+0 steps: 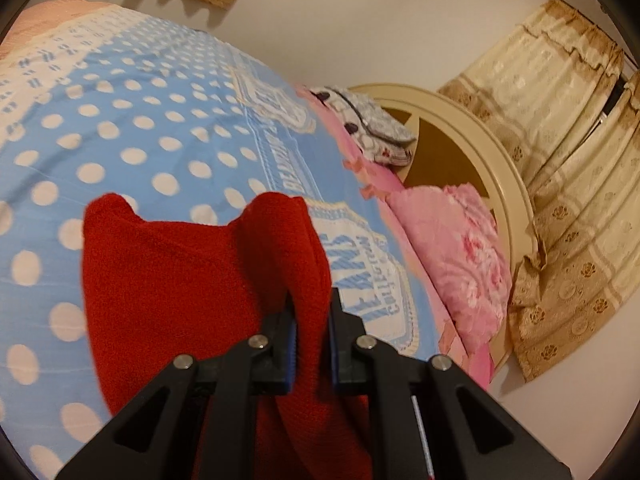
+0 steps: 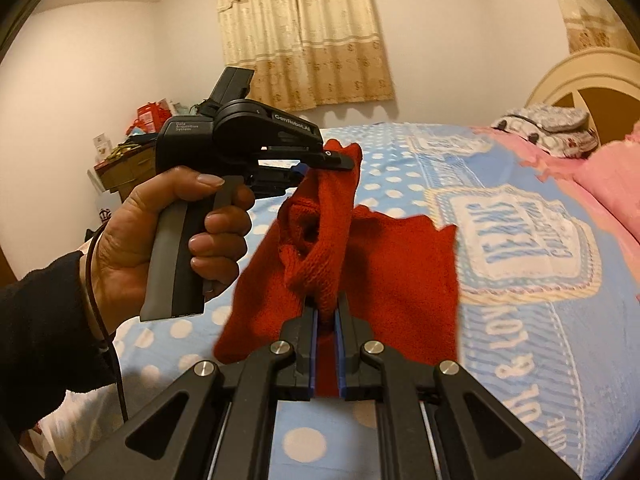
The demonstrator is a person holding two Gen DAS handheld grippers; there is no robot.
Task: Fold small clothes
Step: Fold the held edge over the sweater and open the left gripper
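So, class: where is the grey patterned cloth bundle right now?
In the right wrist view, the grey patterned bundle sits at the far right on the pink bedding, against the cream headboard, well beyond the red knit garment.

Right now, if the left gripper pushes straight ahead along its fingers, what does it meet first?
Beyond the red knitted garment clamped in the left gripper, probably the blue polka-dot bedspread, since it points slightly downward; depth is unclear.

A bed [image 2: 500, 320] carries a blue dotted cover [image 1: 132, 128]; pink pillows [image 1: 460, 248] and a folded patterned cloth [image 1: 372, 128] lie at its headboard [image 1: 476, 152].
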